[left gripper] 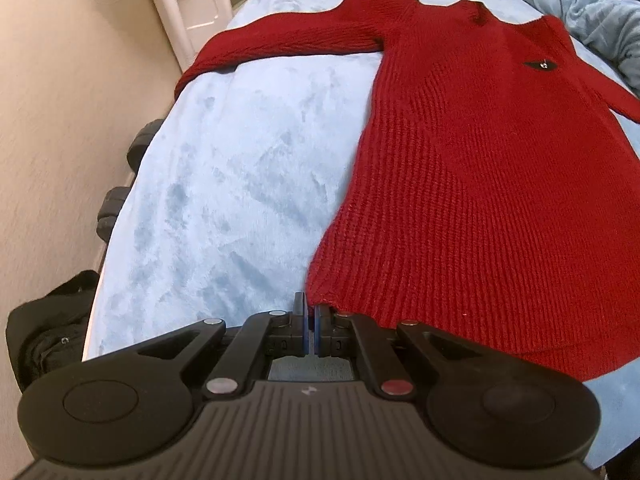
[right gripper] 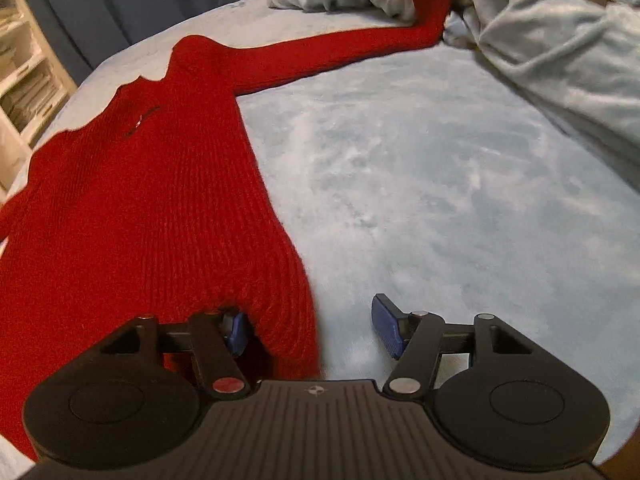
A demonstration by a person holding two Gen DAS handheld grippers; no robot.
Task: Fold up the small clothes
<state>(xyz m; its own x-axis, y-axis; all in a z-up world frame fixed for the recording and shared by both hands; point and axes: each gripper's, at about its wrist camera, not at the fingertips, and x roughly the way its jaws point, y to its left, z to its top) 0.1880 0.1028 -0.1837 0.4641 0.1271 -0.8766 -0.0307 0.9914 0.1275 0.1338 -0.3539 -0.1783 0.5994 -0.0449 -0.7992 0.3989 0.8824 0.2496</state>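
A red knitted sweater (left gripper: 480,168) lies flat on a light blue blanket (left gripper: 240,160), sleeves spread out to both sides. My left gripper (left gripper: 311,312) is shut at the sweater's near left hem corner; whether cloth is pinched between the blue pads is not clear. In the right wrist view the sweater (right gripper: 140,200) fills the left half. My right gripper (right gripper: 312,328) is open, straddling the sweater's near right hem corner: its left fingertip (right gripper: 236,332) rests on the red knit and its right fingertip (right gripper: 386,328) is over the blanket (right gripper: 440,200).
A crumpled grey-blue blanket (right gripper: 540,48) lies at the far right, over the right sleeve's cuff (right gripper: 430,8). A black garment (left gripper: 48,332) and dark wheels (left gripper: 116,208) are on the beige floor left of the bed. A white cabinet (left gripper: 192,8) stands behind.
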